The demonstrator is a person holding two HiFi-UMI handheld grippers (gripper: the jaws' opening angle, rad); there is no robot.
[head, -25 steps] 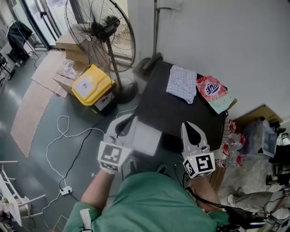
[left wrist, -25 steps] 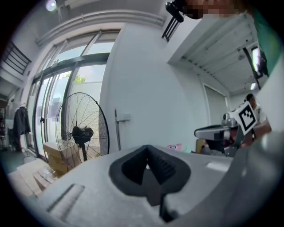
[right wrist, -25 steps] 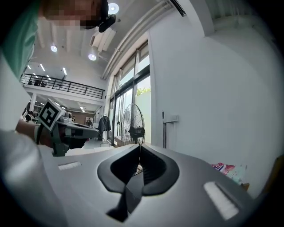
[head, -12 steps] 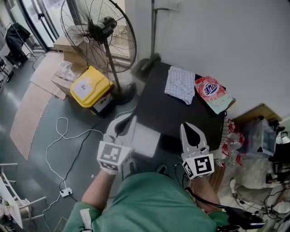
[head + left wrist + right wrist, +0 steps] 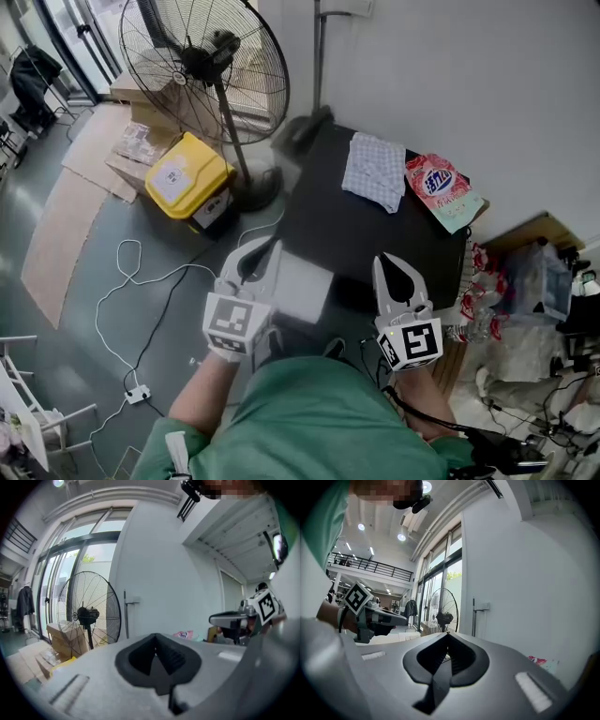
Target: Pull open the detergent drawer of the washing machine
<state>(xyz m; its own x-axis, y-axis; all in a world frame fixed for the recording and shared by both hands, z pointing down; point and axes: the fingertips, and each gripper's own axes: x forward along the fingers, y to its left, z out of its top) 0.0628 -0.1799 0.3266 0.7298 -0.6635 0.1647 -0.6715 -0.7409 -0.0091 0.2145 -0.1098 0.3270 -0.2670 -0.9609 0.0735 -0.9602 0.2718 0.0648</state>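
Observation:
In the head view the washing machine's black top (image 5: 366, 234) lies ahead of me. A white box-like part (image 5: 302, 287), apparently the detergent drawer, juts out from its front left edge. My left gripper (image 5: 265, 249) is shut and empty, hanging just left of that white part; whether they touch I cannot tell. My right gripper (image 5: 390, 260) is shut and empty over the machine's front edge, apart from the white part. In the left gripper view the left gripper (image 5: 156, 637) has its jaws closed on nothing. The right gripper (image 5: 447, 635) looks the same in its own view.
A checked cloth (image 5: 375, 171) and a pink detergent bag (image 5: 441, 190) lie on the machine's far side. A standing fan (image 5: 202, 56) and a yellow box (image 5: 187, 173) stand to the left. Cables (image 5: 141, 281) run over the floor. Bags and clutter (image 5: 525, 300) crowd the right.
Both grippers stay where they were, still shut. Only the head view has shifted slightly.

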